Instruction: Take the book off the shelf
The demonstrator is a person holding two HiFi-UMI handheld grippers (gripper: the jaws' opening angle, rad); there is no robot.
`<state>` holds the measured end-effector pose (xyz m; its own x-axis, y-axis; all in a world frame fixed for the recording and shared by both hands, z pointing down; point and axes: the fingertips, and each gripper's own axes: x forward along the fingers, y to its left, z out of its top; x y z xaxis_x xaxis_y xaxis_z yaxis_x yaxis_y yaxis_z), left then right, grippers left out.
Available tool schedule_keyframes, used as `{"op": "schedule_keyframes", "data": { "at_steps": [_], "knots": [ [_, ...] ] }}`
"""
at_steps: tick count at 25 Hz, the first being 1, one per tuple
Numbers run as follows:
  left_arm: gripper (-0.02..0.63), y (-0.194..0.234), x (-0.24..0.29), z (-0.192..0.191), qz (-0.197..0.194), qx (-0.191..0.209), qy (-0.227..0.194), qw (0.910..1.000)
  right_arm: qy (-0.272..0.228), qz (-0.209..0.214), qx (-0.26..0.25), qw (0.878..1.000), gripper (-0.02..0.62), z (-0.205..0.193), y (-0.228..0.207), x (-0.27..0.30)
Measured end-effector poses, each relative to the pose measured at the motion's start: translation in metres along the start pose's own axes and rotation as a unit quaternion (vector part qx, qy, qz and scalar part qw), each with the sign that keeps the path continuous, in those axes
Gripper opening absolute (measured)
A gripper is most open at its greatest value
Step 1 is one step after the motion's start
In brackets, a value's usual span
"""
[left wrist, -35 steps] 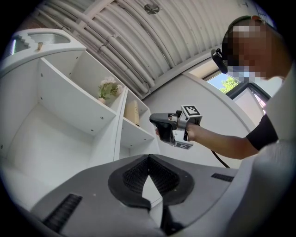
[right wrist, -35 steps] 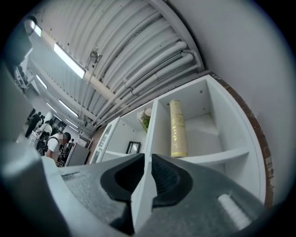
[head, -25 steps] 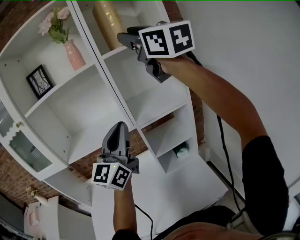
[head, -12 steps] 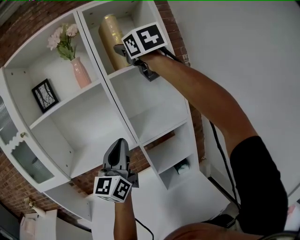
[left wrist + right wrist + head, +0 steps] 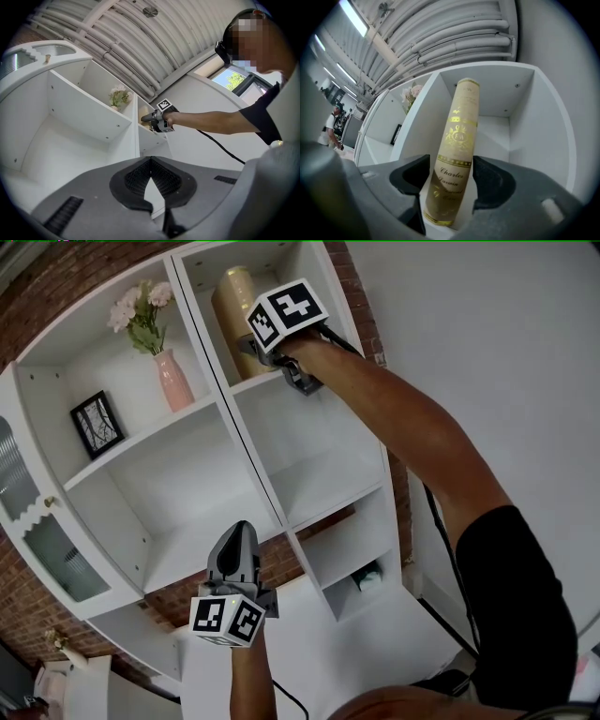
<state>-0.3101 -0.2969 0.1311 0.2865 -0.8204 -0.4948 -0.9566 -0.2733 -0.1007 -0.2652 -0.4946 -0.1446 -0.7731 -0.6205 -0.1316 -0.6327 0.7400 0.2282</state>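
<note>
The book [image 5: 234, 307], tall with a tan and gold spine, stands leaning in the top right compartment of the white shelf [image 5: 281, 442]. My right gripper [image 5: 247, 344] is raised to it. In the right gripper view the spine of the book [image 5: 459, 140] stands between the jaws of my right gripper [image 5: 450, 165], which have just been opening; the pads do not press on it. My left gripper [image 5: 239, 531] hangs lower, in front of the middle shelves, shut and empty [image 5: 151, 161]. The left gripper view shows the right gripper [image 5: 152, 119] at the shelf.
A pink vase of flowers [image 5: 174, 381] and a small black picture frame [image 5: 97, 425] stand in the left compartments. A ribbed-glass cabinet door [image 5: 52, 554] is at the far left. A small object [image 5: 366, 575] sits in a low right compartment. A black cable [image 5: 441, 540] trails from the right arm.
My right gripper has moved up and in toward the book, from the compartment's front edge to the spine. The left gripper has hardly moved.
</note>
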Motion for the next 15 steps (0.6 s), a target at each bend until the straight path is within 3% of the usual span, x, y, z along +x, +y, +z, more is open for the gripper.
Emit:
{"op": "schedule_keyframes", "data": {
  "at_steps": [8, 15],
  "knots": [
    [-0.002, 0.025, -0.016, -0.009, 0.019, 0.000, -0.003, 0.9998, 0.051, -0.023, -0.012, 0.998, 0.263, -0.014, -0.006, 0.020],
    [-0.002, 0.027, -0.020, -0.013, 0.026, -0.011, 0.004, 0.9996, 0.042, -0.031, -0.003, 0.999, 0.217, -0.014, -0.006, 0.021]
  ]
}}
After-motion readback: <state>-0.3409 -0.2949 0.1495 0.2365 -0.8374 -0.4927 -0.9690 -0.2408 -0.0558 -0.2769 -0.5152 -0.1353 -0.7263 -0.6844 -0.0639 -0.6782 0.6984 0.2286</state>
